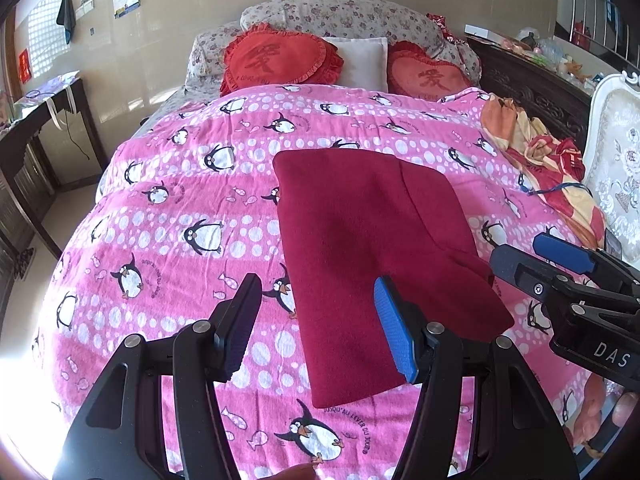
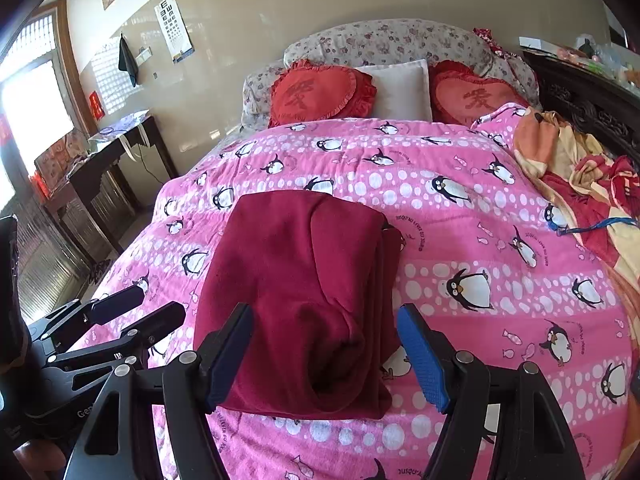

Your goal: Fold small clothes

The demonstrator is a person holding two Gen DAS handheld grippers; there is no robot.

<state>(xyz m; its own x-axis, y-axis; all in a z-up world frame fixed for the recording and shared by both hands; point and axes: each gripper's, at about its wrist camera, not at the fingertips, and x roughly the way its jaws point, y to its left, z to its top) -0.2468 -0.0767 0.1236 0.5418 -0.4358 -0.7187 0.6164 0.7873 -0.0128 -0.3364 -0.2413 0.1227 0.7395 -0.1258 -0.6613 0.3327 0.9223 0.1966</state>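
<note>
Both grippers — left gripper [image 1: 320, 320], right gripper [image 2: 326, 344] — open, empty, over folded maroon garment [image 1: 372, 248], stacked side folds visible only from right wrist.

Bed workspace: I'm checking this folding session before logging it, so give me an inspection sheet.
Surface: pink penguin blanket spread over the bed.
Job's things: dark red garment lying folded on the blanket.
Clutter: orange patterned cloth bunched at the bed's edge.
Grippers: left hand-held gripper and right hand-held gripper both open, holding nothing.
Cables: blue cord on the orange cloth.
Surroundings: heart cushions, eye chart, dark side table.
</note>
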